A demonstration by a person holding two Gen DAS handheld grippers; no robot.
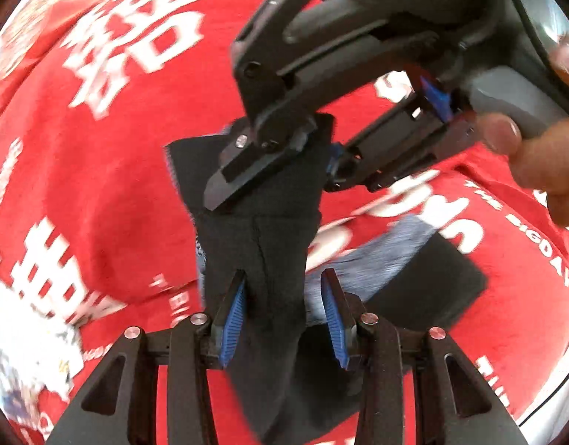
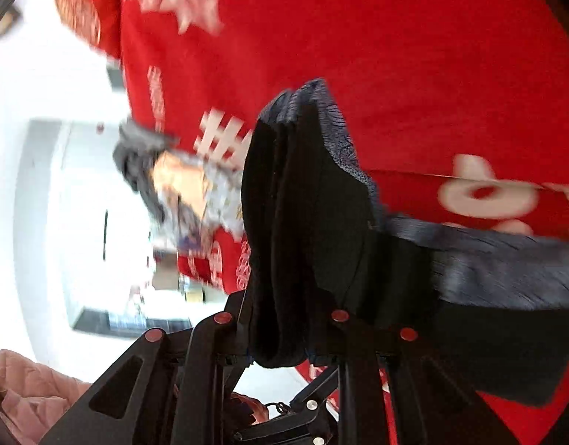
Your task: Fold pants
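Observation:
The black pants (image 1: 258, 230) hang bunched in the air above a red cloth. In the left wrist view my left gripper (image 1: 284, 293) is open, its blue-padded fingers (image 1: 232, 315) either side of the hanging fabric. My right gripper (image 1: 321, 170) comes in from the upper right and is clamped on the top of the pants. In the right wrist view the black pants (image 2: 303, 222) fill the space between the fingers, which are hidden by the cloth; a grey-blue ribbed waistband (image 2: 488, 259) trails to the right.
A red cloth with white lettering (image 1: 99, 185) covers the surface under the pants. A bare hand (image 1: 536, 148) holds the right gripper's handle. A white room and pink quilted fabric (image 2: 28, 389) show at the left of the right wrist view.

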